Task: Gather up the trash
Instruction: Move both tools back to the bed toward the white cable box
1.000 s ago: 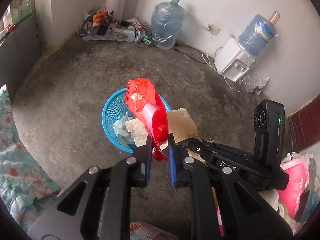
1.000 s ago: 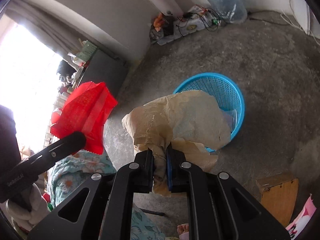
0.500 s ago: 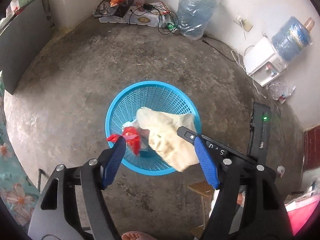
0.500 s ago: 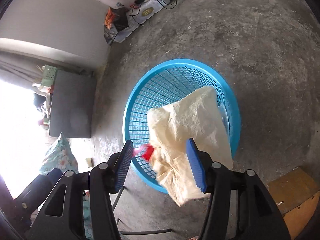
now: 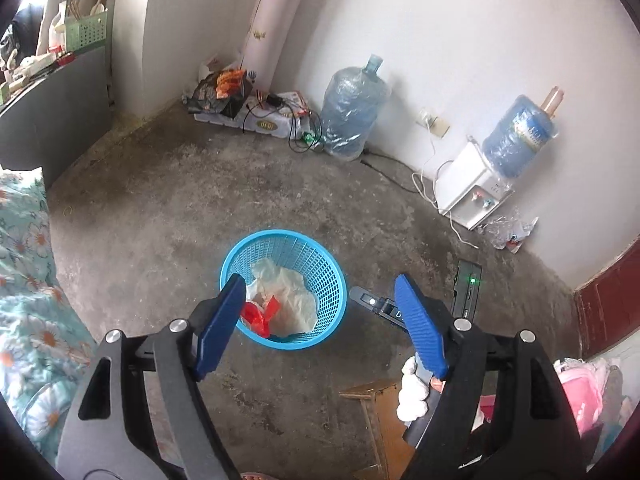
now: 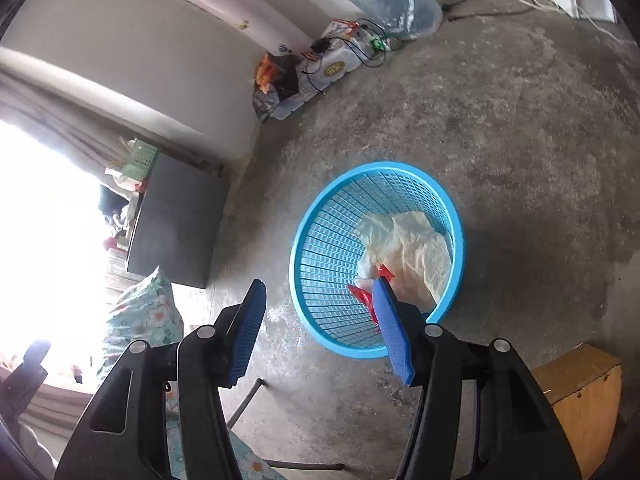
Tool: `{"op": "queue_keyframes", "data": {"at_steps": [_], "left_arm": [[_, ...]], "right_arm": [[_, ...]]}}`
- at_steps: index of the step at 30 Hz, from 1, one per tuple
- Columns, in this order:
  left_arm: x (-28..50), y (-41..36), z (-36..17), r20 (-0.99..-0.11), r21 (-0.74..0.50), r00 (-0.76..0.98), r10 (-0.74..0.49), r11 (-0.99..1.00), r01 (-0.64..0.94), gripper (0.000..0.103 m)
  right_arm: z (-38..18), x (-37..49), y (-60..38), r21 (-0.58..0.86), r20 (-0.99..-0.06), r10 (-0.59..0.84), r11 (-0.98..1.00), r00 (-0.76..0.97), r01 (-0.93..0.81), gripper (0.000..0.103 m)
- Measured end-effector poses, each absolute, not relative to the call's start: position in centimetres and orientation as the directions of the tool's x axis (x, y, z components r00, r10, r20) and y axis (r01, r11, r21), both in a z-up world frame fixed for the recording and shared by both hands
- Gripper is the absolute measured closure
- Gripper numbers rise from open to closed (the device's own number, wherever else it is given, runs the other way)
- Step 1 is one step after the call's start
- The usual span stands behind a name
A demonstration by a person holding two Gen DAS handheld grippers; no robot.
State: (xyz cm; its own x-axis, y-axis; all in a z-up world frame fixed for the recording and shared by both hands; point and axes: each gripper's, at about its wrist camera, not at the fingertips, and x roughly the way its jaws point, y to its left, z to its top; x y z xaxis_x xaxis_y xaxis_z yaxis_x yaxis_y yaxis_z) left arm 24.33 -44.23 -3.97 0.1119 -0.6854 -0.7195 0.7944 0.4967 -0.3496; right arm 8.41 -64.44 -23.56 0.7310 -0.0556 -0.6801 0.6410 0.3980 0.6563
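Note:
A blue mesh basket [image 5: 332, 280] stands on the concrete floor and also shows in the right wrist view [image 6: 320, 248]. Inside it lie a crumpled cream paper bag [image 5: 294, 304] [image 6: 416, 256] and a red plastic wrapper [image 5: 260, 314] [image 6: 360, 292]. My left gripper [image 5: 320, 300] is open and empty above the basket's near side. My right gripper [image 6: 320, 304] is open and empty above the basket's near rim. The right gripper's body [image 5: 380, 306] shows in the left wrist view to the right of the basket.
A wooden stool [image 6: 580, 392] [image 5: 376, 400] stands near the basket. A floral bedcover [image 5: 28, 280] lies at left. A water jug [image 5: 352, 116], cables and boxes [image 5: 260, 116] and a water dispenser [image 5: 476, 196] line the far wall. Crumpled plastic [image 5: 508, 232] lies by the dispenser.
Both grippers opened and dropped the red wrapper and the cream paper bag into the basket. Both then pulled back up and away from it.

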Motion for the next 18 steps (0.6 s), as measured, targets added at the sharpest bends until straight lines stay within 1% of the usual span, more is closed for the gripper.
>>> {"op": "queue_keyframes", "data": {"at_steps": [3,5,7,8,10,12,13,15,18], "left_arm": [[23.1,-39.3,-0.4,-0.663,-0.384,0.142,-0.735,0.497,0.778,0.027],[22.1,-35.4,1.7,-0.619,-0.405,0.181,-0.764,0.508,0.760,0.025],[20.9,-31.7,3.2,-0.593,-0.405,0.229,-0.772,0.532,0.744,0.023],[20.2,-29.8,3.8,-0.586,-0.399,0.253,-0.770,0.545,0.738,0.023],[18.8,-26.2,4.6,-0.581,-0.380,0.301,-0.756,0.579,0.722,0.021],[17.6,-22.7,5.3,-0.574,-0.364,0.346,-0.742,0.610,0.704,0.020],[17.0,-20.8,5.5,-0.569,-0.358,0.370,-0.735,0.626,0.693,0.020],[16.1,-17.0,5.8,-0.561,-0.352,0.414,-0.717,0.659,0.665,0.020],[14.3,-11.3,6.0,-0.545,-0.354,0.476,-0.690,0.704,0.615,0.020]], "right_arm": [[-18.9,9.0,-61.7,0.601,-0.670,-0.085,0.521,0.738,0.606,0.049],[-15.4,9.4,-59.3,0.557,-0.651,-0.101,0.611,0.752,0.563,0.043],[-12.0,9.7,-56.5,0.499,-0.626,-0.123,0.695,0.770,0.517,0.031],[-10.4,9.7,-55.1,0.471,-0.610,-0.132,0.733,0.781,0.491,0.028],[-7.4,9.7,-52.3,0.413,-0.578,-0.139,0.800,0.804,0.435,0.014],[-4.8,9.4,-49.3,0.363,-0.540,-0.127,0.857,0.832,0.366,0.008],[-3.6,9.3,-48.0,0.336,-0.527,-0.127,0.877,0.841,0.343,0.007],[-1.7,9.2,-45.5,0.281,-0.509,-0.124,0.911,0.852,0.301,0.007],[0.7,9.4,-42.1,0.254,-0.505,-0.055,0.944,0.862,0.209,0.007]]}}
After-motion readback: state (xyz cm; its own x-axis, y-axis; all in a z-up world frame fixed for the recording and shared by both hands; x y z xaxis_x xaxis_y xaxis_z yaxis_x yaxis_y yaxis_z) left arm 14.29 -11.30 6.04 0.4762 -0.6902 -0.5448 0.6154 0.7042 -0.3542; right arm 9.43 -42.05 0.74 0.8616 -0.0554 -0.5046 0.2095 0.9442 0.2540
